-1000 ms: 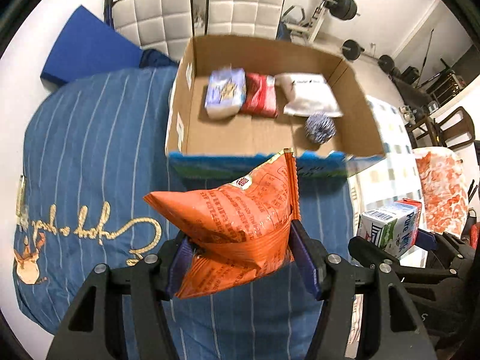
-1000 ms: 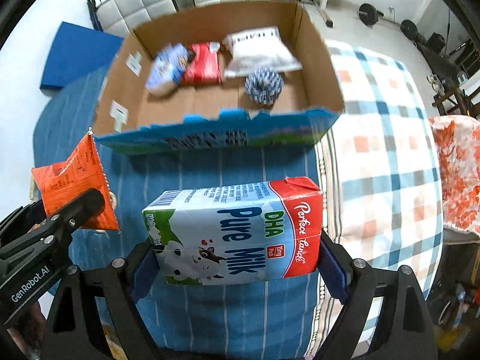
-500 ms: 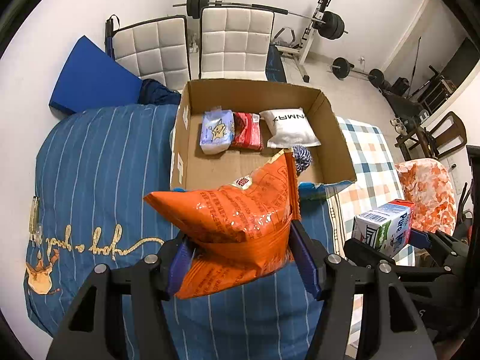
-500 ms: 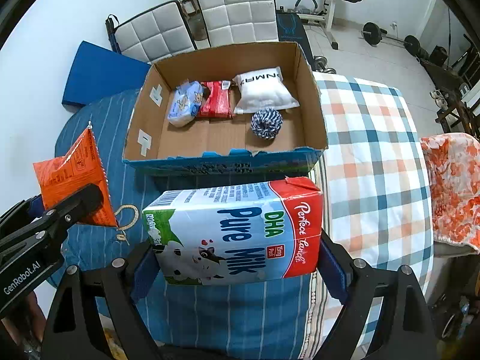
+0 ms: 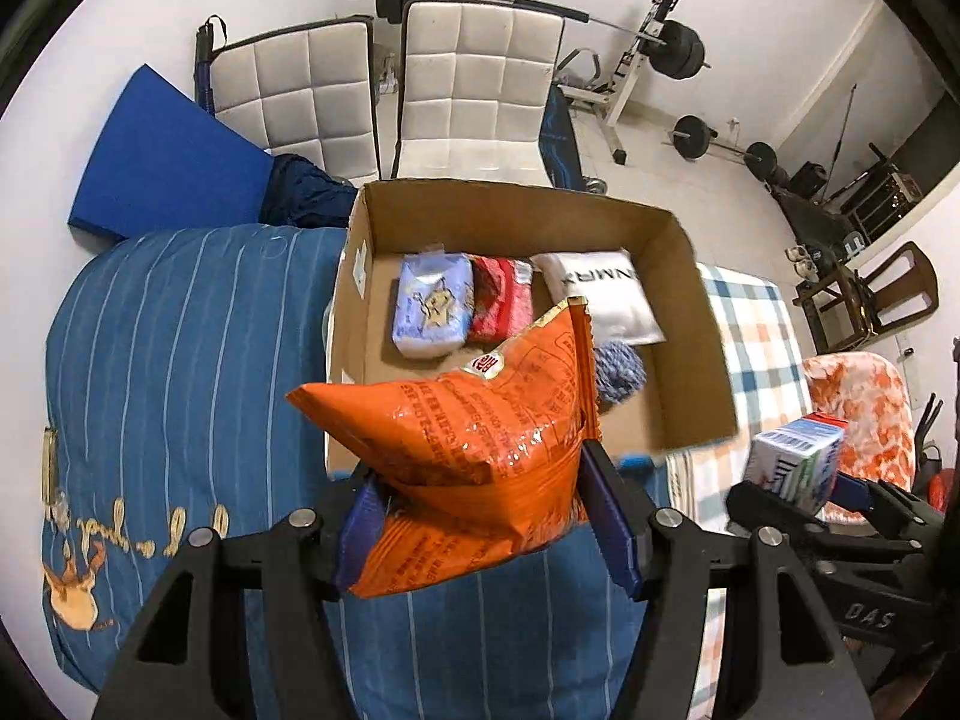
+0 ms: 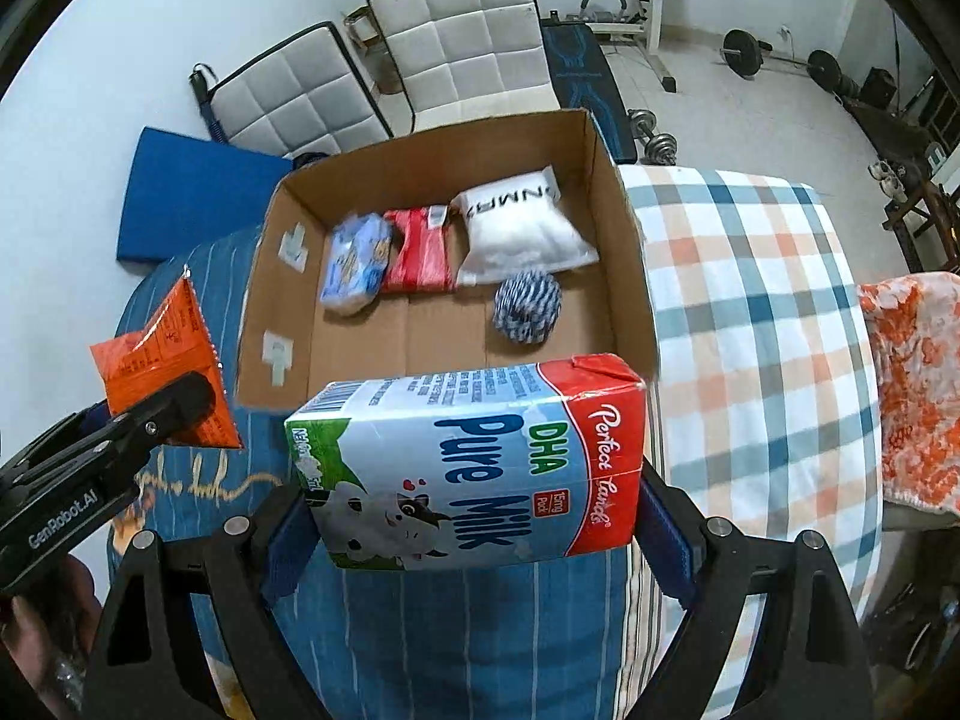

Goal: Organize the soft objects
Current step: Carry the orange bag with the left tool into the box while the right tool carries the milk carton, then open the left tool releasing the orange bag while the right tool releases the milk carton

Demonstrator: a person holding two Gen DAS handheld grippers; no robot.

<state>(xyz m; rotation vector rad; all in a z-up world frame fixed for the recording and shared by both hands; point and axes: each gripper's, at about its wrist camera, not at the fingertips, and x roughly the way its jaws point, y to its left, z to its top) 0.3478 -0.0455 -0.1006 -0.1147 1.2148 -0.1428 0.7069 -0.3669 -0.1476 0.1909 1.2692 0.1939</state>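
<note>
Left claw [image 5: 480, 516] clamped on orange bag [image 5: 474, 438], right claw [image 6: 480, 522] on milk carton [image 6: 474, 462], box [image 6: 630, 252] ahead for dropping in.

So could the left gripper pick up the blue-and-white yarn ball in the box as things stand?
Probably not yet: the left gripper is shut on the orange snack bag. The yarn ball itself lies uncovered in the open-topped cardboard box.

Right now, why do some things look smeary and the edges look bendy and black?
Left wrist view: the cardboard box rim and milk carton are motion-blurred; glare glints on the orange snack bag. Right wrist view: the blue packet in the box is smeared, the carton print sharp. Both views: the fisheye lens curves the room, with black corners.
</note>
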